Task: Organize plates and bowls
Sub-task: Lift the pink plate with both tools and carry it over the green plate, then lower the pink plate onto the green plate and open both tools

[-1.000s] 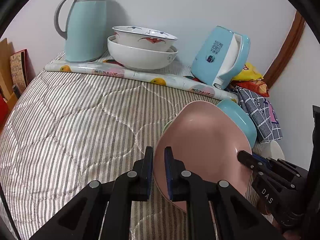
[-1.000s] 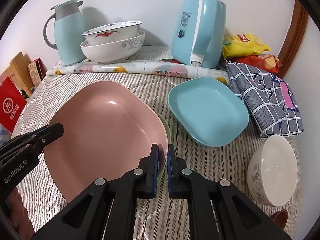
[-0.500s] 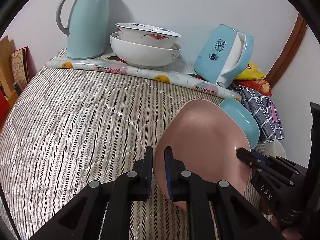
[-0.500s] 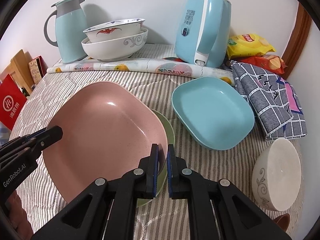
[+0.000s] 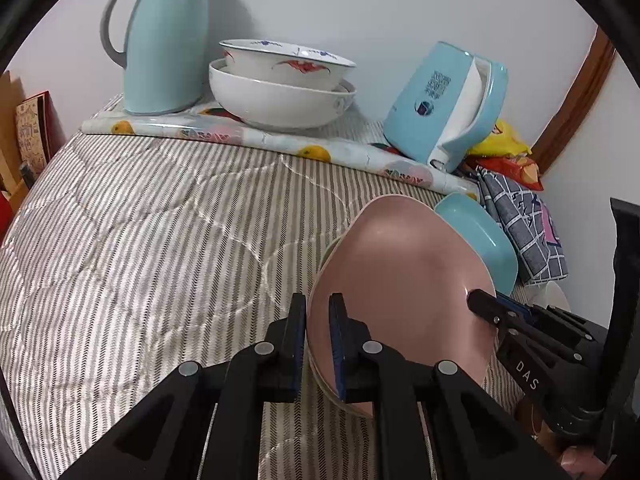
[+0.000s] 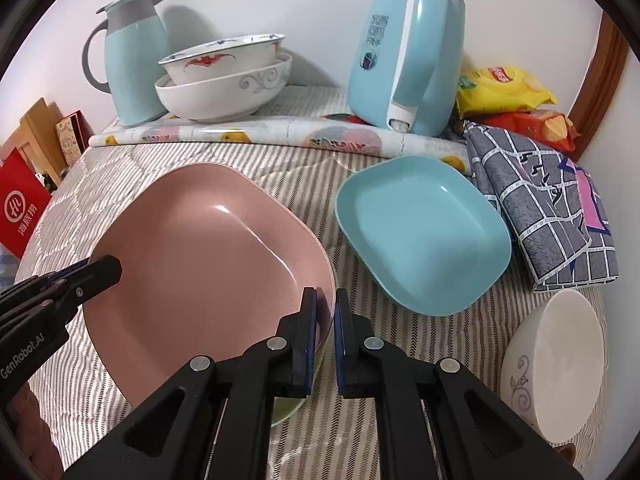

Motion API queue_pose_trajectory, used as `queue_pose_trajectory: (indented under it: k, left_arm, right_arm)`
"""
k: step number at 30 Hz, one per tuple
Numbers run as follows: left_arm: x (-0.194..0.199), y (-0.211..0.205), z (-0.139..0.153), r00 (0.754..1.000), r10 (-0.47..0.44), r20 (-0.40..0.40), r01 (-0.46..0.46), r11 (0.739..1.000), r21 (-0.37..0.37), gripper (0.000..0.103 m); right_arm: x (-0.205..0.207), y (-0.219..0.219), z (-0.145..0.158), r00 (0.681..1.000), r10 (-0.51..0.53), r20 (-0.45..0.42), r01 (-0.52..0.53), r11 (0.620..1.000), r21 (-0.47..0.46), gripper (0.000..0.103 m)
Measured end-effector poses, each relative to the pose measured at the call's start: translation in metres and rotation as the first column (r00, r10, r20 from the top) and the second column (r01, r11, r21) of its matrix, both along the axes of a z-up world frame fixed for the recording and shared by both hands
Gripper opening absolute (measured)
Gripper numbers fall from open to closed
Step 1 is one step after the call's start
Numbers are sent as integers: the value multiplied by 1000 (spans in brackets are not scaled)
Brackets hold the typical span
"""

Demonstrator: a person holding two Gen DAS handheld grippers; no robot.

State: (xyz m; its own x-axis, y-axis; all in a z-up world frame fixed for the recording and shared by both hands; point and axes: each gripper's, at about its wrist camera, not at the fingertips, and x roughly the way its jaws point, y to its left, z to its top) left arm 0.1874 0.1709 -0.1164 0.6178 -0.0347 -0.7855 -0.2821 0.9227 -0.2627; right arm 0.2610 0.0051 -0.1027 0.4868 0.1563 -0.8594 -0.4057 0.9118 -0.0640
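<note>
Pink plate [image 5: 404, 280] is gripped at its near rim by the left gripper [image 5: 318, 340], lower than half a second ago, over a green plate [image 5: 330, 250]. From the right wrist, the right gripper [image 6: 326, 340] is clamped on the opposite rim; stacking seems nearly done, the blue plate [image 6: 424, 232] remaining beside.

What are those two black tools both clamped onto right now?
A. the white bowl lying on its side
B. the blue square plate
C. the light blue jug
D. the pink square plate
D: the left tool and the right tool each pinch an opposite rim of the pink square plate, while the blue square plate lies untouched beside it.
</note>
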Motion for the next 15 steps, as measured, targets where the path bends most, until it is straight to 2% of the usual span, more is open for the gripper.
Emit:
queue_pose_trajectory:
  k: [15]
  left_arm:
    - [4,-9,-8,998,-7,-56,6,1000,-9,12]
  right_arm:
    - [14,-9,-10,999,16,-34,-16,1000,-7,9]
